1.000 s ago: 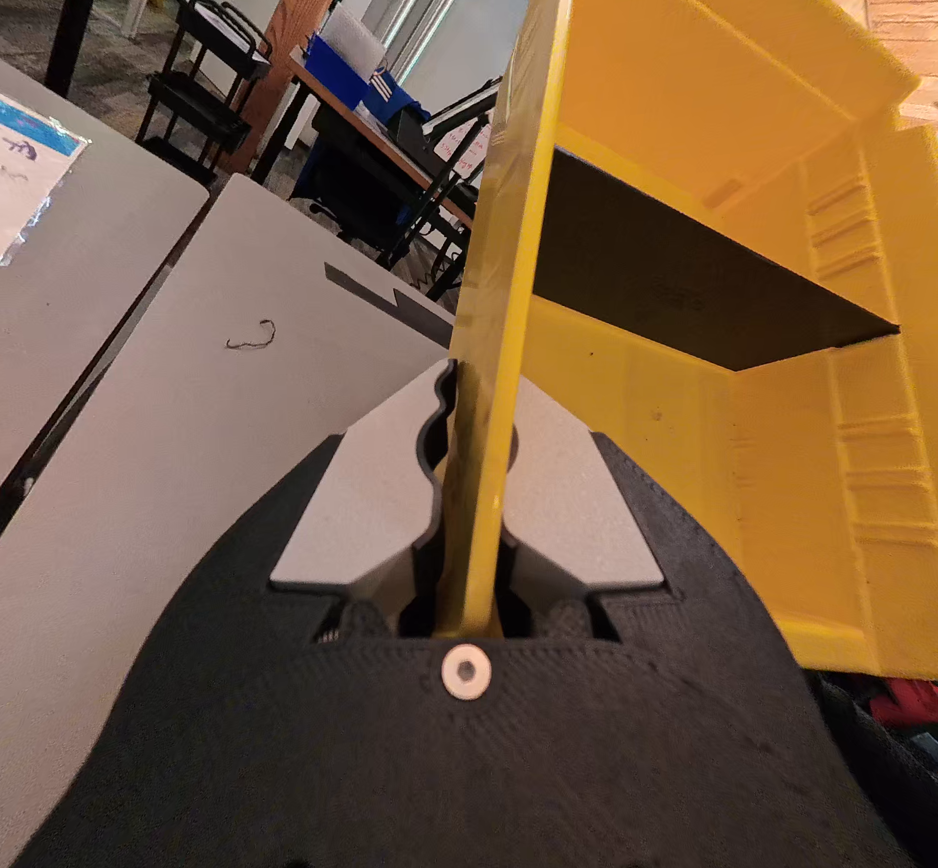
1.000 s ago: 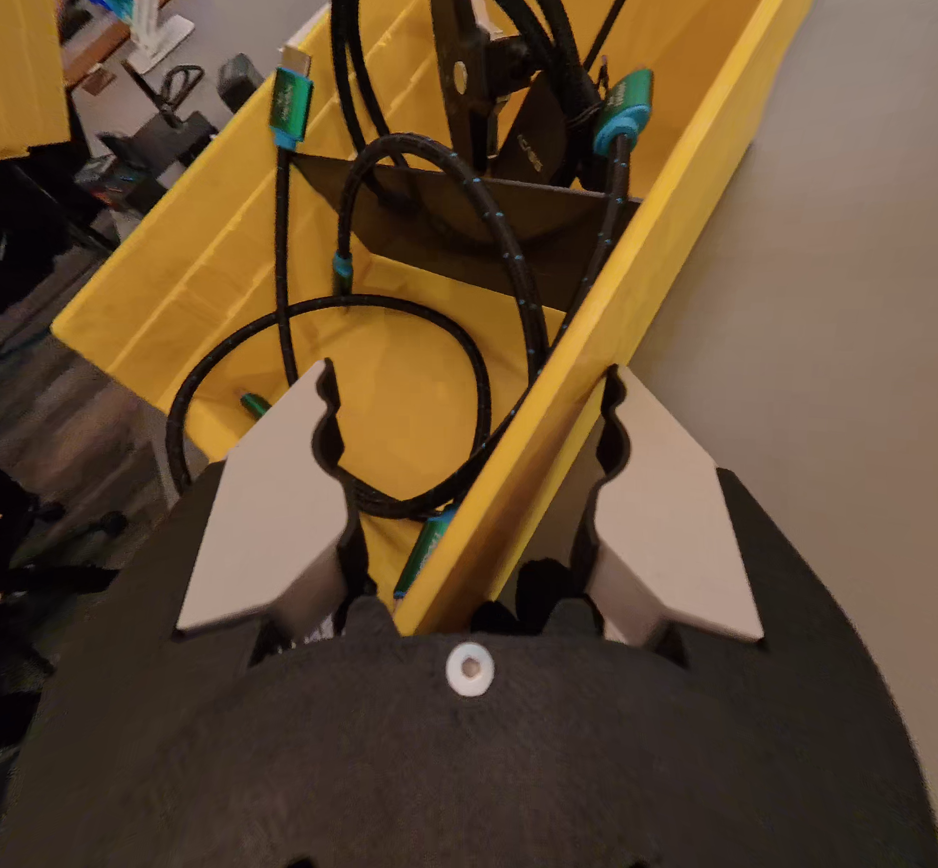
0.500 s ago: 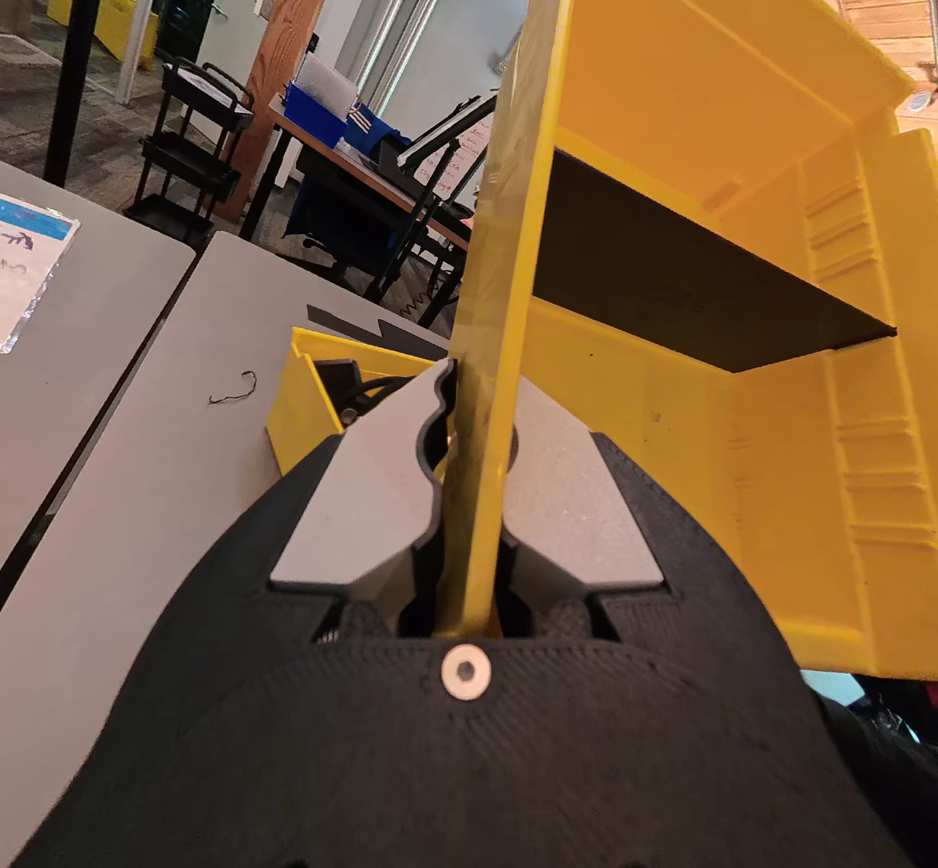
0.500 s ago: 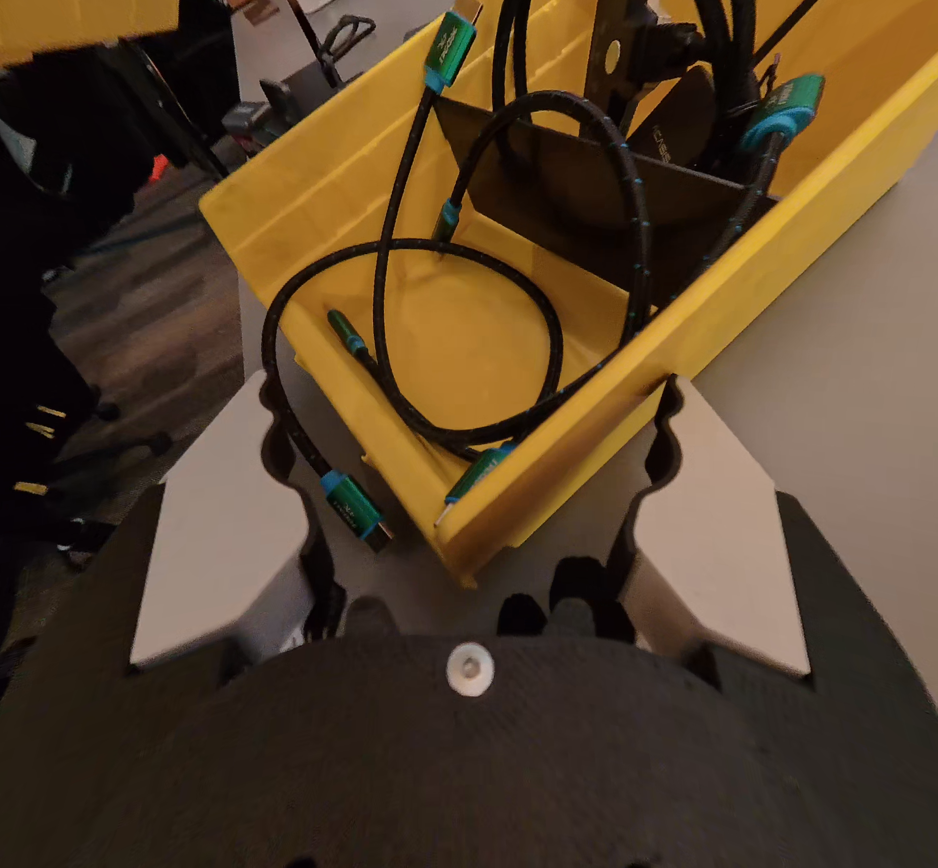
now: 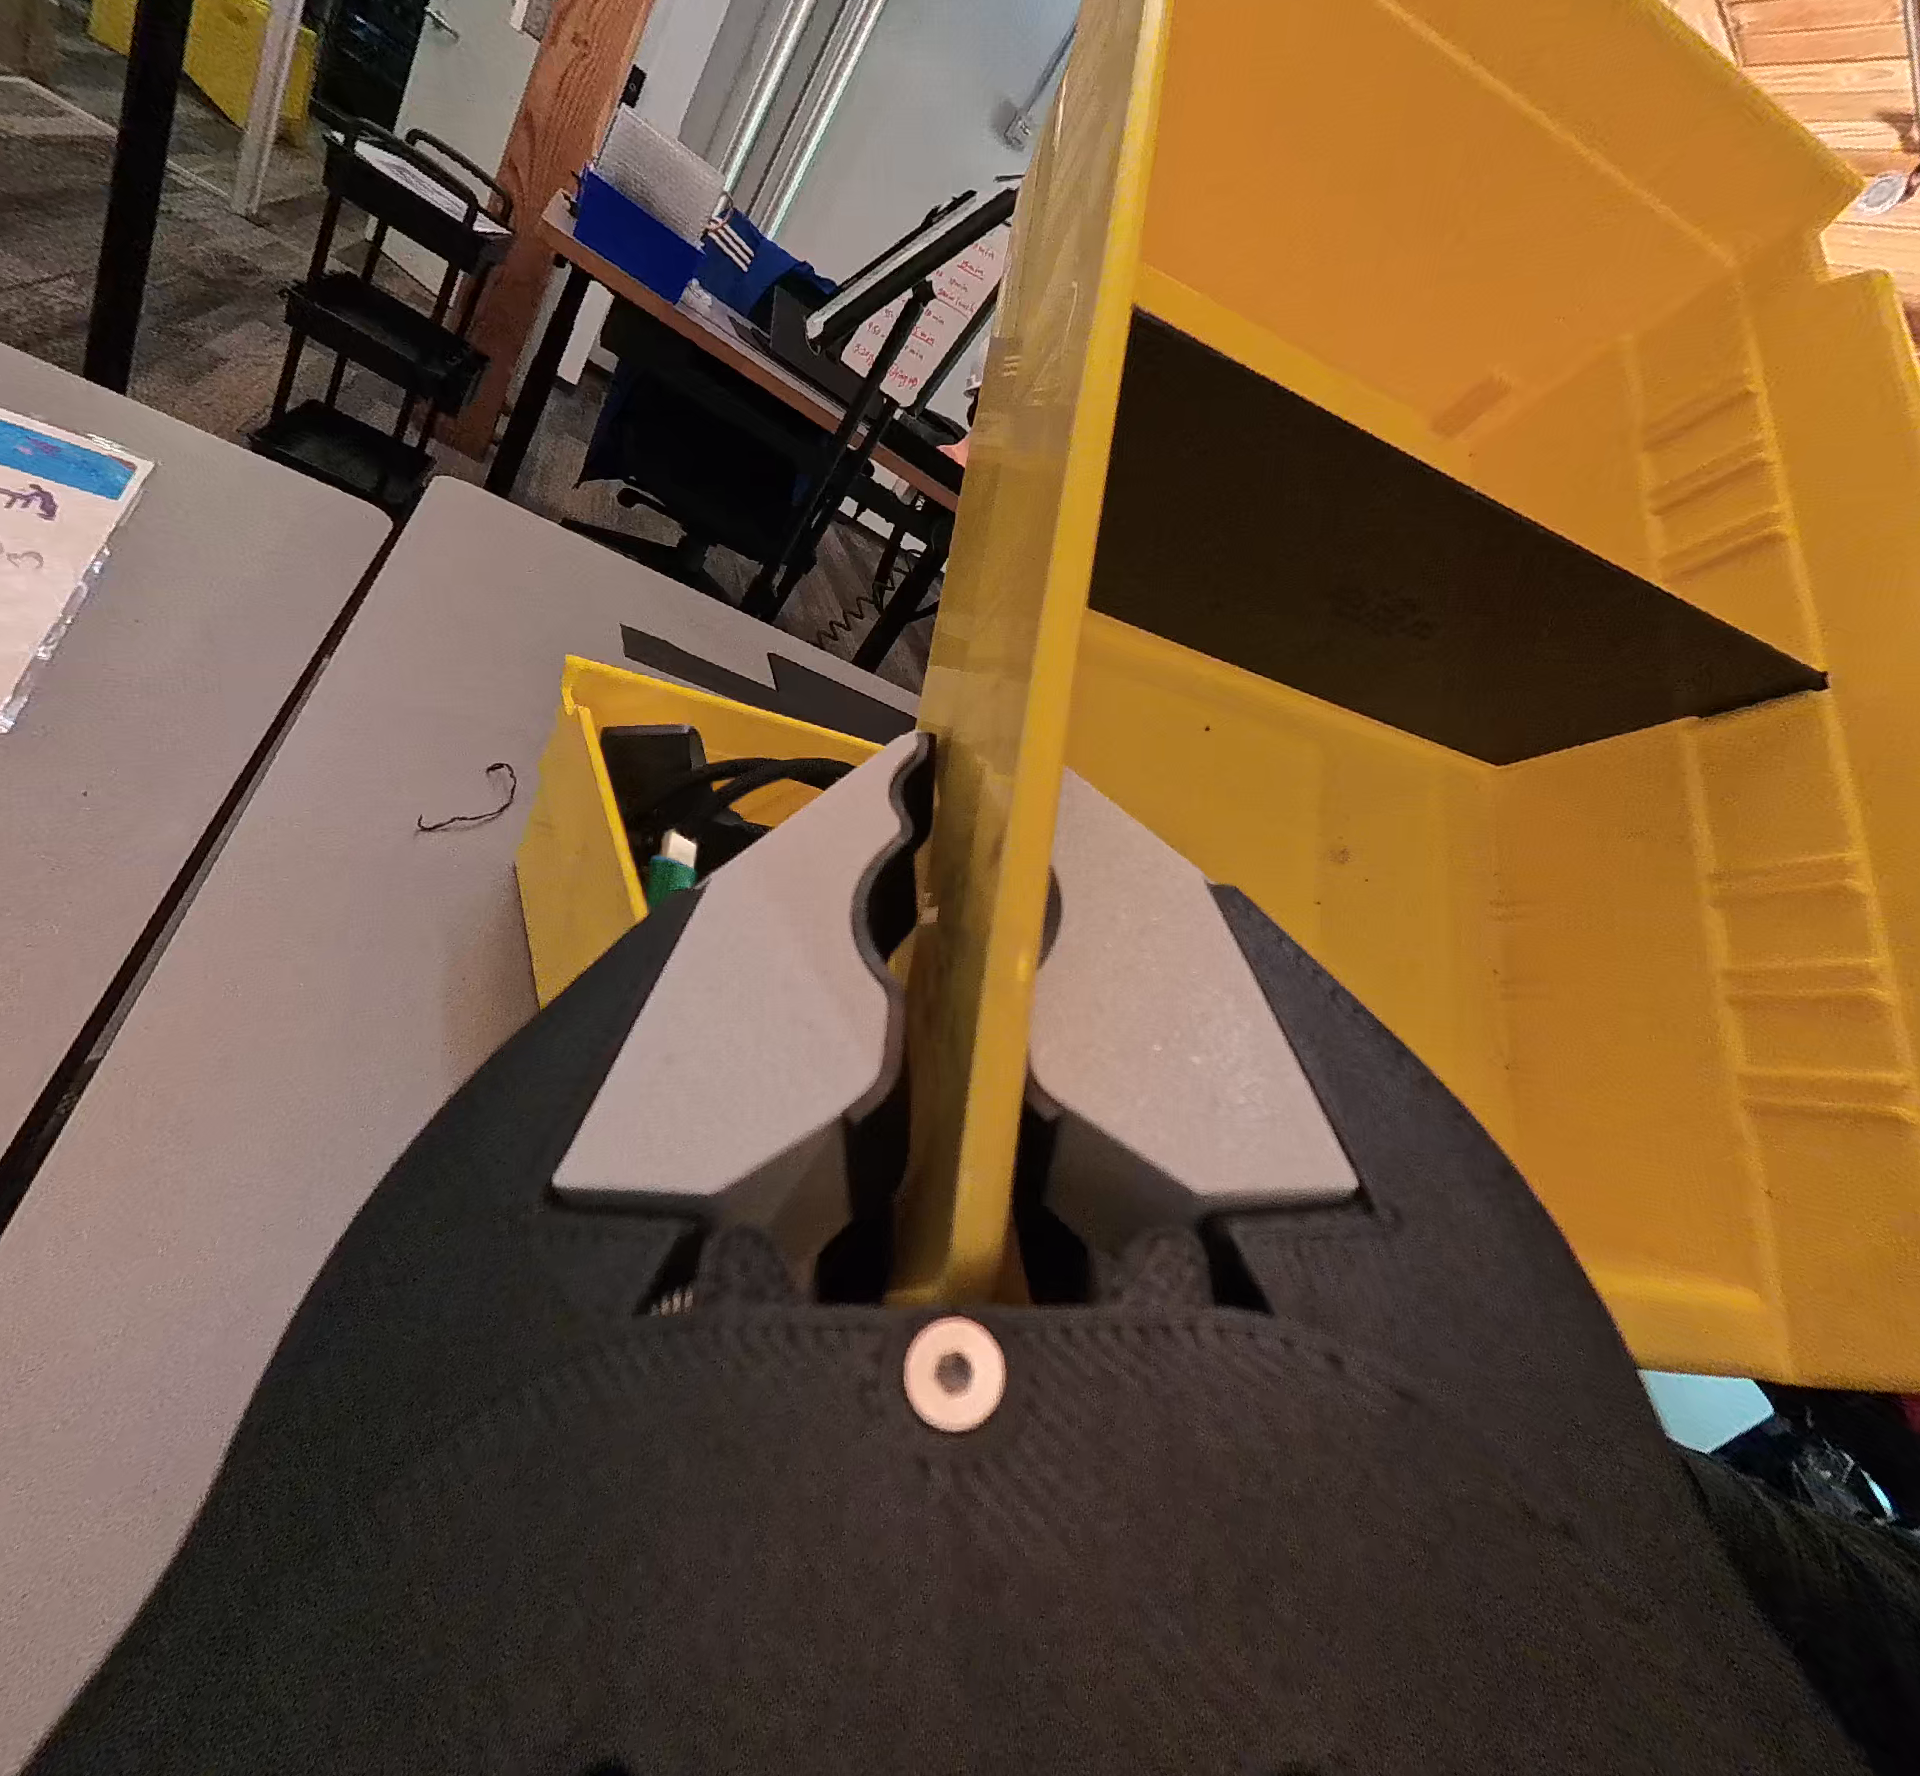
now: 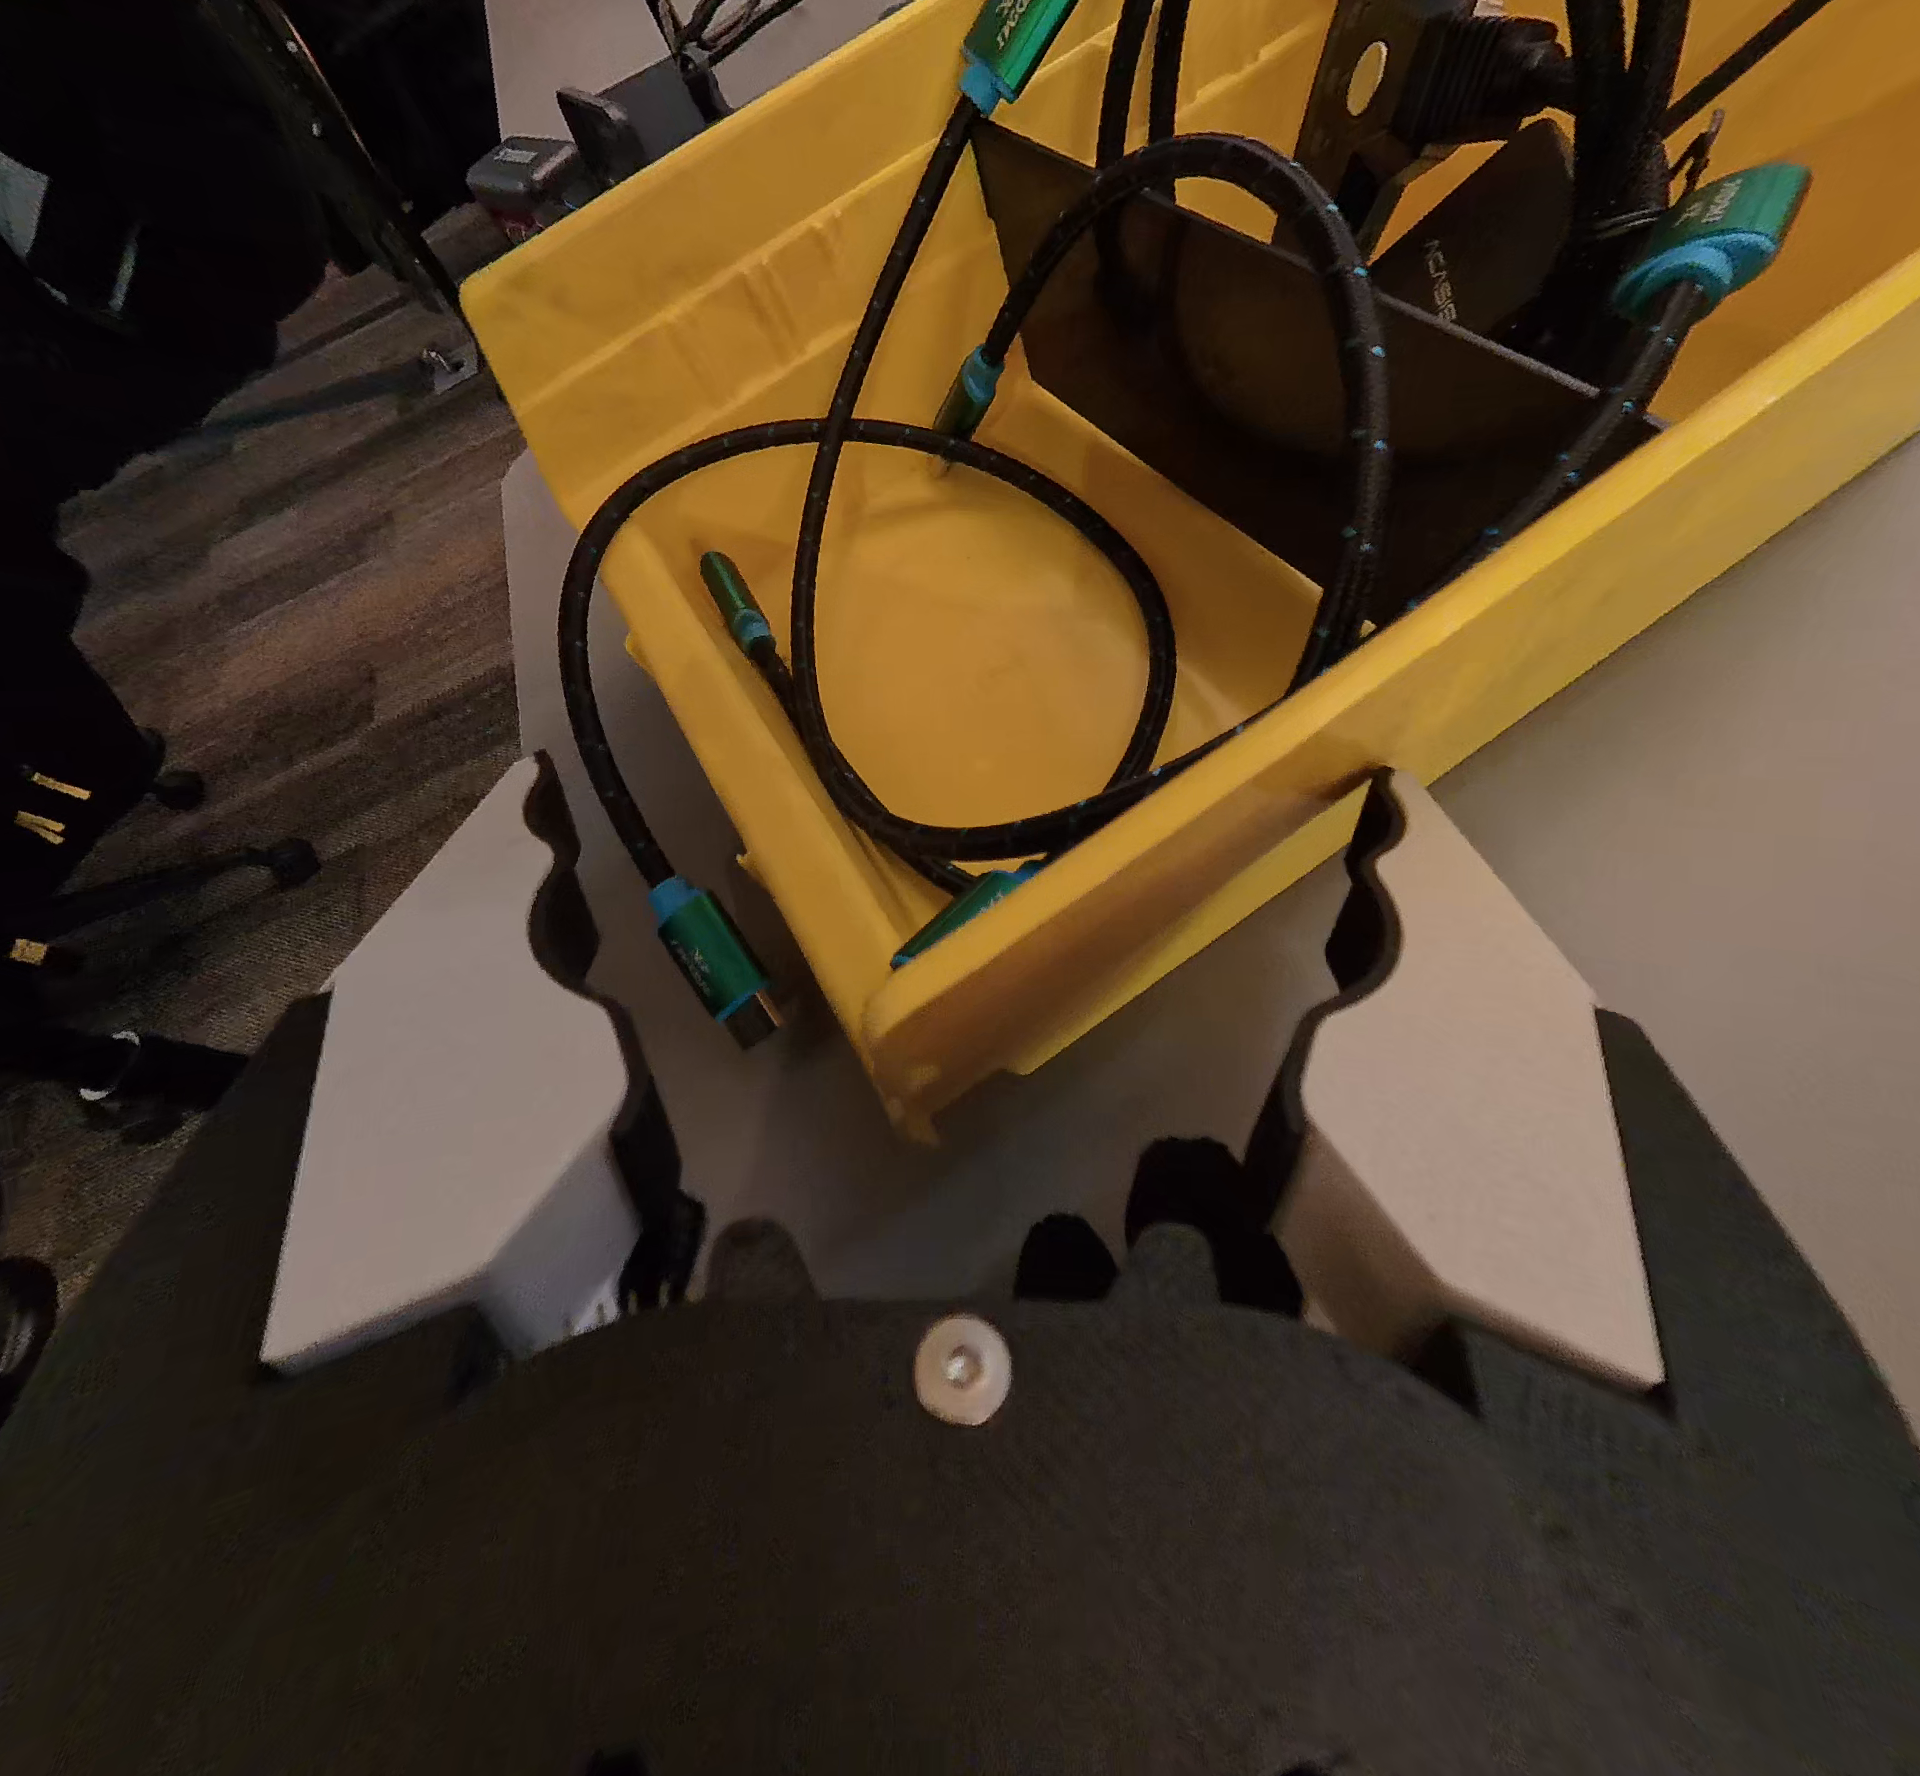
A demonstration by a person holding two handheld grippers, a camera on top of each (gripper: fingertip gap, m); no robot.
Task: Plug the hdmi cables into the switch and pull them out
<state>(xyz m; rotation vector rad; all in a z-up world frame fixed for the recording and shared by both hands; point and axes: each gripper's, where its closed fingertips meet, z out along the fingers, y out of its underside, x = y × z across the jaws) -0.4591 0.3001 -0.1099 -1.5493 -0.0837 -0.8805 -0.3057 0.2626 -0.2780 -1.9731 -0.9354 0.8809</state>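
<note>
left gripper (image 5: 971, 905) is clamped on the wall of an empty yellow bin (image 5: 1403, 947); right gripper (image 6: 961, 905) is held wide open, gripping nothing, over the near corner of the cable bin (image 6: 1195, 905) on the table (image 6: 1714, 739). hdmi cables (image 6: 883, 646) lie coiled inside; one plug (image 6: 712, 963) hangs out at the near left, w/ the switch (image 6: 1455, 147) prob. in the far compartment. that plug is best gripped by its green shell, not the cord.

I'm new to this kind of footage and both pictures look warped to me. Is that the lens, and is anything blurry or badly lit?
Left wrist view: wide-angle stretch makes the held yellow bin loom; its wall between the left gripper fingers is soft. Right wrist view: warm, dim light, dark floor at left; the HDMI cables are sharp, the right gripper fingers slightly blurred.
</note>
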